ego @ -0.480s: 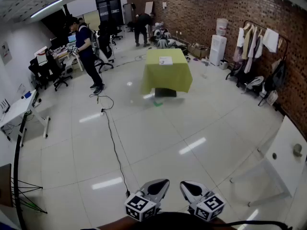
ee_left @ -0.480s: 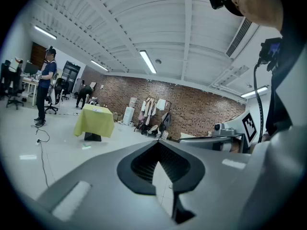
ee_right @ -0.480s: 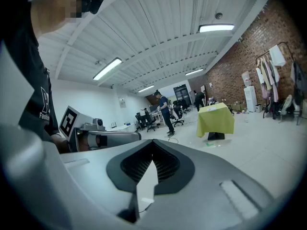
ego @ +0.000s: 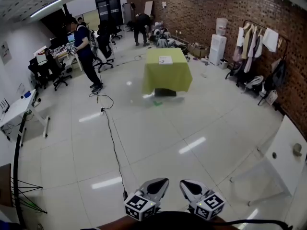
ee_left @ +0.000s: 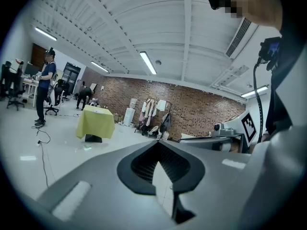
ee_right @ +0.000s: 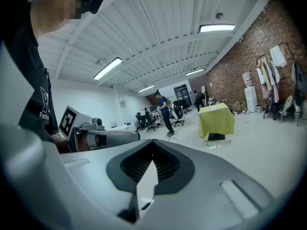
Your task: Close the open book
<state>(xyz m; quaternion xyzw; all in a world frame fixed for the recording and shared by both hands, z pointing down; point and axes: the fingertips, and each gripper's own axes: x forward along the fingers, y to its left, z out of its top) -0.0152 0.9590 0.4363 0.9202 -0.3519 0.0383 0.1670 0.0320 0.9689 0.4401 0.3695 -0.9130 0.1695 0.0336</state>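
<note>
Book [ego: 165, 60] shows only as a small pale flat shape on top of the desk [ego: 168, 78], which is draped in a yellow-green cloth and stands far across the room; at this distance I cannot tell whether its pages lie open. A wide stretch of glossy white floor [ego: 158, 128] separates it from both tools, with a black cable [ego: 112, 143] trailing over the tiles. The left tongs [ego: 159, 185] and right tongs [ego: 189, 186] sit side by side at the bottom edge of the head view, aimed toward the desk and well apart from it. Each pair is pressed together at the tips with nothing between them, as the left gripper view [ee_left: 157, 145] and right gripper view [ee_right: 152, 143] show. A person [ego: 86, 51] in dark clothes stands left of the desk. Behind it runs a brick wall [ego: 201, 13], with a water dispenser [ego: 218, 44] and a clothes rack [ego: 261, 42] along it.
</note>
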